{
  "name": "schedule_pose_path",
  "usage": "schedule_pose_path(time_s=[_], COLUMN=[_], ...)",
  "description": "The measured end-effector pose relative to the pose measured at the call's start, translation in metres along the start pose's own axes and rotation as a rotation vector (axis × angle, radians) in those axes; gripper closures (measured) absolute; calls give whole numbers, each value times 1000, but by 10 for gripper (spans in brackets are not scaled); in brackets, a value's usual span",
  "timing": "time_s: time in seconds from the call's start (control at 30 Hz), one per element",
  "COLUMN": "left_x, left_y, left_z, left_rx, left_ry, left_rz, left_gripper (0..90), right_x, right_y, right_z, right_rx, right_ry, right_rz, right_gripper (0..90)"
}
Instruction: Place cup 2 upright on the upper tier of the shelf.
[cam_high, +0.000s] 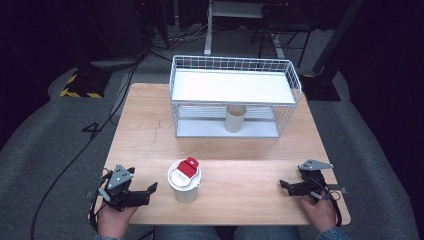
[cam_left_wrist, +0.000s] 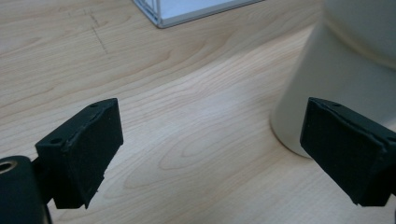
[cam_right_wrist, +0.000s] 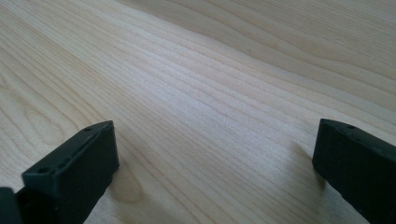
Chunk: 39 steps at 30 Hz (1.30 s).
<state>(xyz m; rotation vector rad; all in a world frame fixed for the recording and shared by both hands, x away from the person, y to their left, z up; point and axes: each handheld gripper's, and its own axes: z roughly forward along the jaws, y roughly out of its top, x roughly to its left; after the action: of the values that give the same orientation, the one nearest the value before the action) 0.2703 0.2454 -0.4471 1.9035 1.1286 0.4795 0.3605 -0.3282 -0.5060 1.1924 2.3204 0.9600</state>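
Both grippers rest low at the near edge of the desk (cam_high: 150, 125), jaws spread wide, nothing held. Left gripper (cam_high: 131, 194) sits just beside the lidded cup (cam_high: 184, 181) with the red tab, cup off its right jaw. Right gripper (cam_high: 295, 187) is well apart from it, bare wood ahead. A second cup (cam_high: 235, 118) stands in the wire rack's (cam_high: 235, 95) lower shelf, far ahead. Likely next: left gripper centres the cup body between its jaws, below the lid, then closes gently so it doesn't tip.
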Motion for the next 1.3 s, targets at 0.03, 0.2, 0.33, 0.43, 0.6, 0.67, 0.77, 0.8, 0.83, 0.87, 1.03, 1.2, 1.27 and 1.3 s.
schedule_pose_path(time_s=[0.03,0.2,0.33,0.43,0.6,0.67,0.77,0.8,0.83,0.87,1.03,1.2,1.27,1.3], left_x=[-2,-13,-24,-32,-46,-50,-56,-58,-59,-61,-64,-67,-68,-70], left_y=[0,-3,-3,-3,-8,-9,-8,-8,-8,-8,-9,-12,-12,-11], left_z=[-3,-10,-16,-19,-20,-19,-17,-16,-14,-13,-5,4,8,13], left_rx=[-4,-20,-30,-46,-68,-81,-101,-110,-120,-130,-154,-214,-223,-220], left_ry=[-3,-21,-47,-67,-84,-89,-103,-113,-118,-119,-113,-97,-108,-121], left_rz=[8,10,32,48,60,65,73,74,75,74,77,84,95,96], left_gripper=[68,70,70,70,70,70,70,69,69,69,56,6,0,0], right_x=[0,0,0,0,0,0,0,0,0,0,0,0,0,0], right_y=[0,0,0,0,0,0,0,0,0,0,0,0,0,0], right_z=[0,0,0,0,0,0,0,0,0,0,0,0,0,0], right_rx=[0,0,0,0,0,0,0,0,0,0,0,0,0,0], right_ry=[0,0,0,0,0,0,0,0,0,0,0,0,0,0], right_rz=[0,0,0,0,0,0,0,0,0,0,0,0,0,0], right_gripper=[4,4,4,4,4,4,4,4,4,4,4,4,3,3])
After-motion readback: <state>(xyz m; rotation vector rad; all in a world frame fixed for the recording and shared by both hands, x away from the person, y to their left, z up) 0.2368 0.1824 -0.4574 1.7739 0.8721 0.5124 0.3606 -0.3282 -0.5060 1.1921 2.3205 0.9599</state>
